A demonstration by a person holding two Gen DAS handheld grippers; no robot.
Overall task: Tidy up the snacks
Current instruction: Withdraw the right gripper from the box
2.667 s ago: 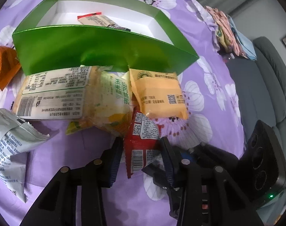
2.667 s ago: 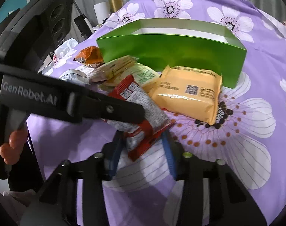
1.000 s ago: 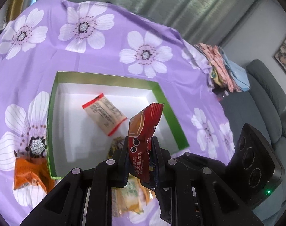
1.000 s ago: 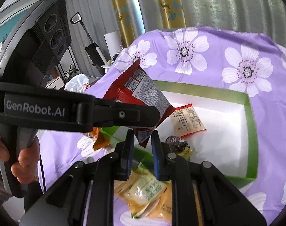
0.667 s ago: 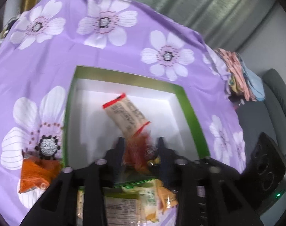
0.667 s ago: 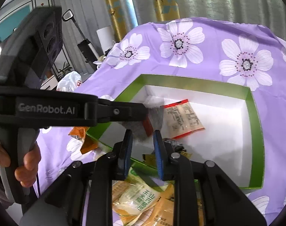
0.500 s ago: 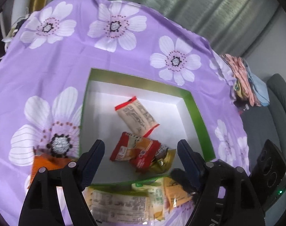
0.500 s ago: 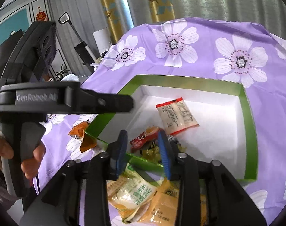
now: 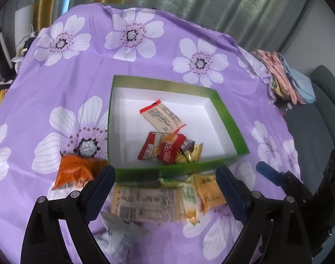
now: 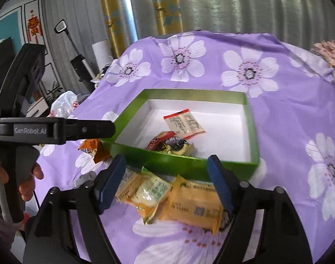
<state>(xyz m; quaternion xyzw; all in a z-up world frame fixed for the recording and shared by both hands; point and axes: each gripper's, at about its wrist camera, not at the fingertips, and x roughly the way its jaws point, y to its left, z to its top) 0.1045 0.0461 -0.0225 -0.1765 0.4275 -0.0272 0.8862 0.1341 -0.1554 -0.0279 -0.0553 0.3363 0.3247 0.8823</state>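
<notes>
Two hand-held grippers hover above a flowered purple cloth (image 9: 83, 81), both spread wide and holding nothing. Farthest left on the cloth lies an orange packet (image 9: 76, 170), just outside the left near corner of the green box (image 9: 231, 129). The left hand-held gripper (image 9: 165, 189) hangs over the near wall of that box, its dark blue fingertips (image 9: 105, 182) well apart. Below it, at the bottom of the left wrist view, a white wrapper (image 9: 121, 237) lies blurred. Next comes a long pale yellow packet (image 9: 149, 202) with printed text, lying along the outside of the box's near wall, and beside it a smaller yellow packet (image 9: 209, 191). Inside the box, on its white floor, a beige packet with red ends (image 9: 163, 116) lies toward the middle; nearer the front wall sits a red packet (image 9: 160, 148), touching a gold-wrapped piece (image 9: 190, 153) on its right. The right hand-held gripper (image 10: 166, 183) straddles the two yellow packets, its tips apart from them, with the box's front wall just beyond
</notes>
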